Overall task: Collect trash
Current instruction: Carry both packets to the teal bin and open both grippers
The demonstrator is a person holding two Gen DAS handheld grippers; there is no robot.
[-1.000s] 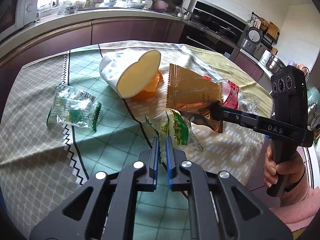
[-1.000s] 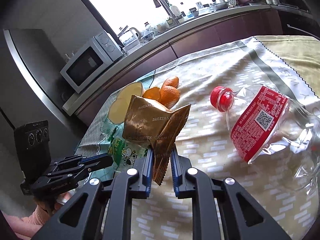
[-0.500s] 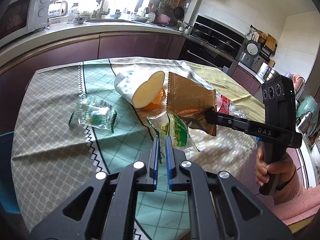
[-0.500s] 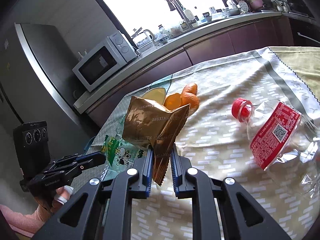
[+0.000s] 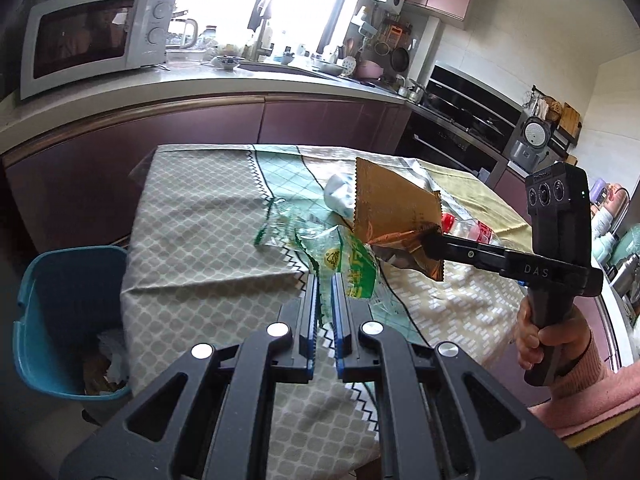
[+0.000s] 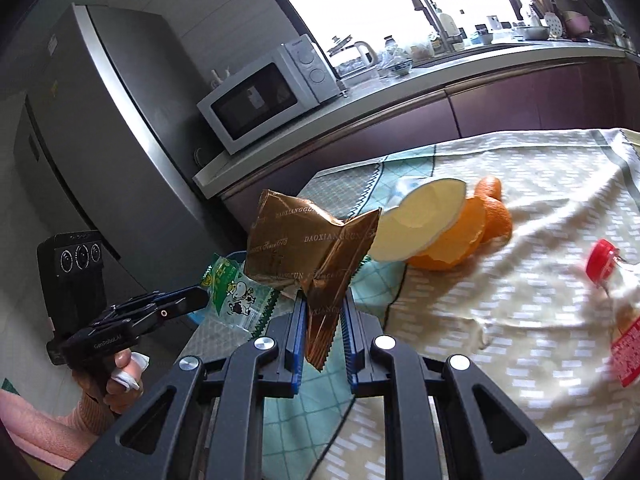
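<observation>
My left gripper (image 5: 325, 280) is shut on a clear wrapper with green print (image 5: 352, 264) and holds it above the table's near-left edge; it also shows in the right wrist view (image 6: 232, 292). My right gripper (image 6: 323, 300) is shut on a crumpled gold snack bag (image 6: 308, 248), held in the air just right of the left gripper; the bag also shows in the left wrist view (image 5: 388, 208). A blue trash bin (image 5: 60, 320) with some trash inside stands on the floor at the table's left.
On the tablecloth (image 6: 500, 320) lie a white paper cup on its side (image 6: 416, 220), orange peel (image 6: 472, 236), a crushed bottle with a red cap (image 6: 600, 266), and another clear green wrapper (image 5: 276, 224). A kitchen counter with a microwave (image 5: 96, 36) stands behind.
Both grippers have lifted and pulled back toward the table's left edge with their wrappers. The blue bin has come into the left wrist view.
</observation>
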